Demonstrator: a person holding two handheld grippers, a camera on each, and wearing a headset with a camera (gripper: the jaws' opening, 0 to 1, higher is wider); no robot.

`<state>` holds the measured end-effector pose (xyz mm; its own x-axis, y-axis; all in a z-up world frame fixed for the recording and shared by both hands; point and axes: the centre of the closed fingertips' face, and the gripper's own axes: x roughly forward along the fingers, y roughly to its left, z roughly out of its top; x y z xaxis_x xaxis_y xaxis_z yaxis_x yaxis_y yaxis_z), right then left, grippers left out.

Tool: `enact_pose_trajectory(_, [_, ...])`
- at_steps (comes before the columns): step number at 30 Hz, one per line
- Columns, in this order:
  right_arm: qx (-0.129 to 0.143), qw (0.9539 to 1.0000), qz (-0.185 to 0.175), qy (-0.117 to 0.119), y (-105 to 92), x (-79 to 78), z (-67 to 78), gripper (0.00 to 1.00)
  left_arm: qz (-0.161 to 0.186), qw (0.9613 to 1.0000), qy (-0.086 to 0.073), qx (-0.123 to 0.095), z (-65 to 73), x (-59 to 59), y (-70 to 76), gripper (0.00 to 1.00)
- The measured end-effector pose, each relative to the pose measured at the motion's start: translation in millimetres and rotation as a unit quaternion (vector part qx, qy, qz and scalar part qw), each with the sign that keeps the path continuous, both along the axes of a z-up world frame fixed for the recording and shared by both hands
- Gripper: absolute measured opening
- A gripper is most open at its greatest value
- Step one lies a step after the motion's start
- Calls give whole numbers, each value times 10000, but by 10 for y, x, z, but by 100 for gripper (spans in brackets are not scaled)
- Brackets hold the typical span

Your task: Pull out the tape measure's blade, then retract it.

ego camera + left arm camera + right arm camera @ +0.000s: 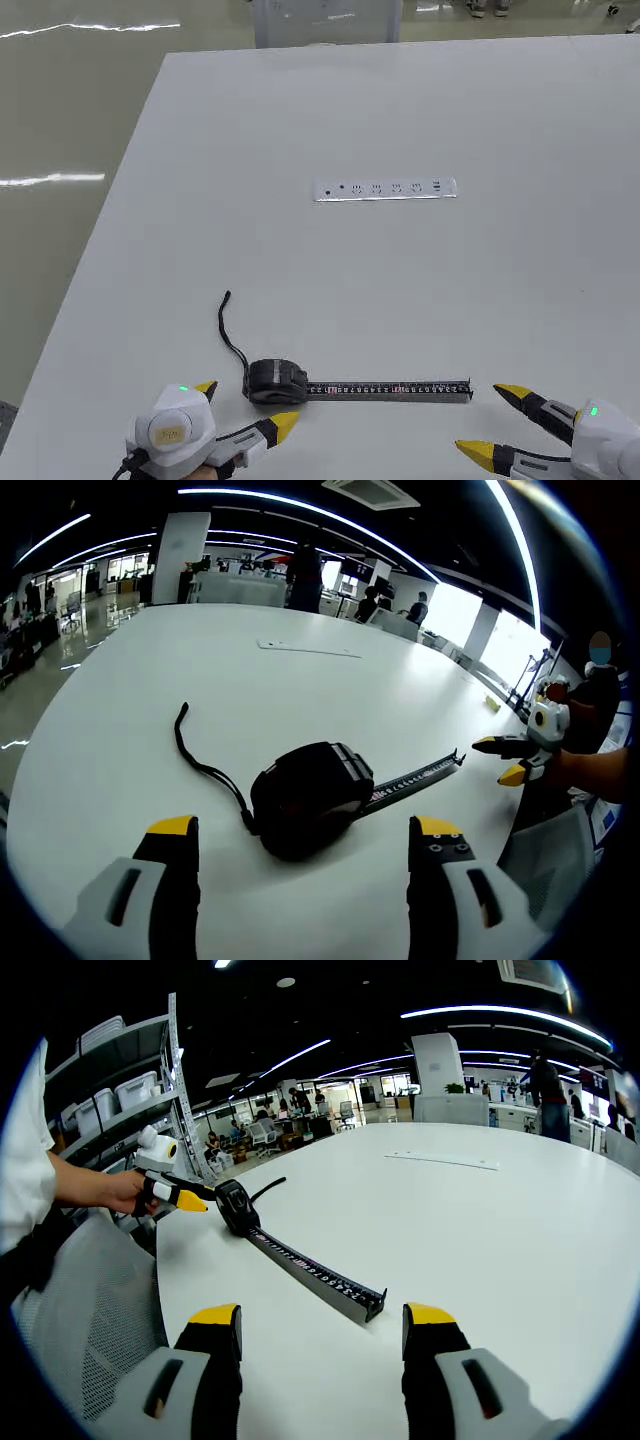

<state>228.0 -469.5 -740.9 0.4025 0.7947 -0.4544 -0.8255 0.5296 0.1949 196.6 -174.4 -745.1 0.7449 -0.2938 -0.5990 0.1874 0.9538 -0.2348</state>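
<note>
A black tape measure lies near the front edge of the white table, its blade drawn out to the right and its black wrist strap trailing back. My left gripper stands open just short of the case, touching nothing. My right gripper is open a little beyond the blade's hooked tip. In the right gripper view the blade runs from the case toward my jaws, with the left gripper behind. The right gripper is at the right of the left gripper view.
A white power strip lies flat in the middle of the table, well beyond the tape. The table's left edge drops to a glossy floor. A chair back stands at the left of the right gripper view.
</note>
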Motion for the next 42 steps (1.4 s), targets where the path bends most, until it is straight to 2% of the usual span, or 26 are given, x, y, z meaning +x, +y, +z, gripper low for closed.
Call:
enact_pose_trajectory(4, [-12,10000,7,-3,-16,26,-25,65,66,9999,25,-84,-11,12,-35,85])
enact_pose_trajectory(16, [-22,10000,54,-23,12,101,-1,65,318,9993,87,-156,6,90,-88,86])
enact_pose_trajectory(34, [21,9998,183,-14,101,176,-5,64,681,9969,255,-296,-71,133,-65,87])
enact_pose_trajectory(42, [24,9998,211,-16,125,235,-29,64,763,9962,301,-280,-83,164,-79,87])
